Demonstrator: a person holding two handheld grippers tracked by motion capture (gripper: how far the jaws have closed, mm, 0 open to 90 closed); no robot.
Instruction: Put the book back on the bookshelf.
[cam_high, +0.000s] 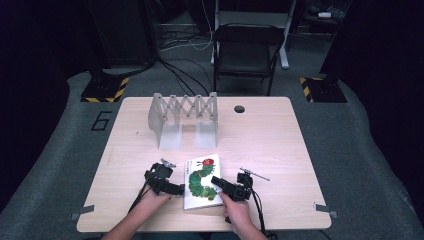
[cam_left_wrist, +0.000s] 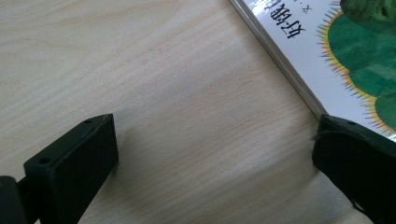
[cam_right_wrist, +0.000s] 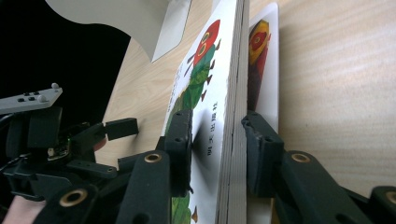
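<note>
A picture book with a green caterpillar on its white cover lies near the table's front edge. My right gripper comes in from the book's right side. In the right gripper view the right gripper is shut on the book, one jaw on the cover and the other under the page block, and that edge is raised off the wood. My left gripper is at the book's left edge. Seen close, the left gripper is open wide over bare table, its right jaw next to the book.
A grey expanding book rack stands upright at the back of the wooden table, its base plates towards me. A cable hole sits right of it. A black folding chair stands beyond the far edge.
</note>
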